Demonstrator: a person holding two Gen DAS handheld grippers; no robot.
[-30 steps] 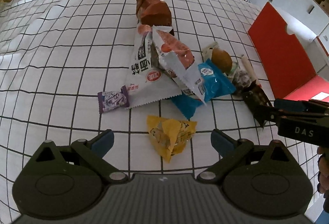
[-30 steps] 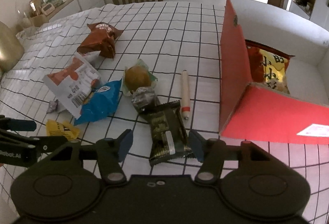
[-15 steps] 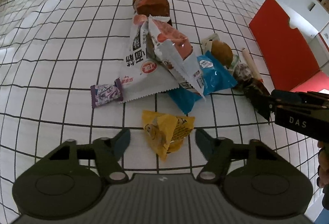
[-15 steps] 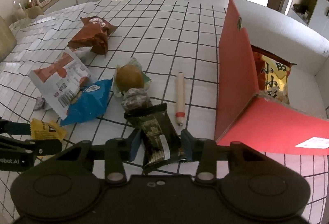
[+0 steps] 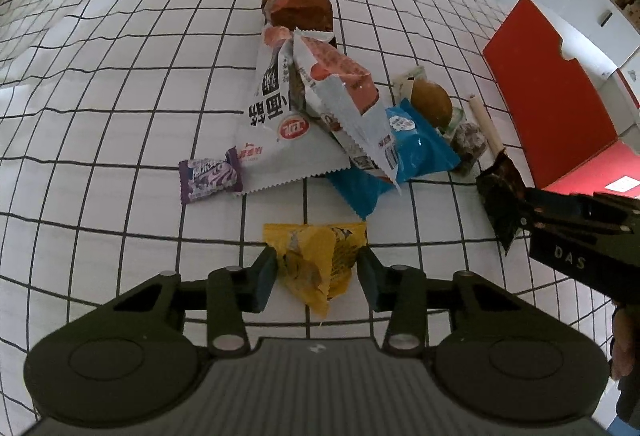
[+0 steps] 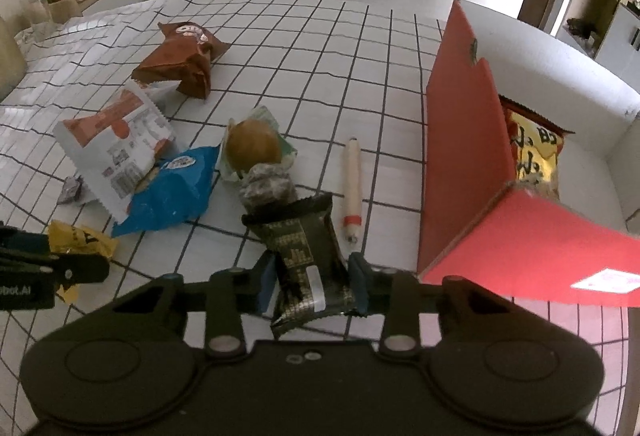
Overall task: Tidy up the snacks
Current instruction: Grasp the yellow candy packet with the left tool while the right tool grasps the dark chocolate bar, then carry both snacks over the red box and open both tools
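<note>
Both tools closed in on snacks since a second ago.
Left tool (image 5: pixel 316 272): jaws have just been narrowing from wide open, pads now touching the yellow packet (image 5: pixel 316 260), which lies on the table (image 5: pixel 120 96) near the blue bag (image 5: pixel 416 152). Right tool (image 6: pixel 312 278): jaws likewise just closing, now pinching the dark wrapped bar (image 6: pixel 304 248), its far end raised, just beside the red box (image 6: pixel 464 140). The rest of the pile is unmoved.
</note>
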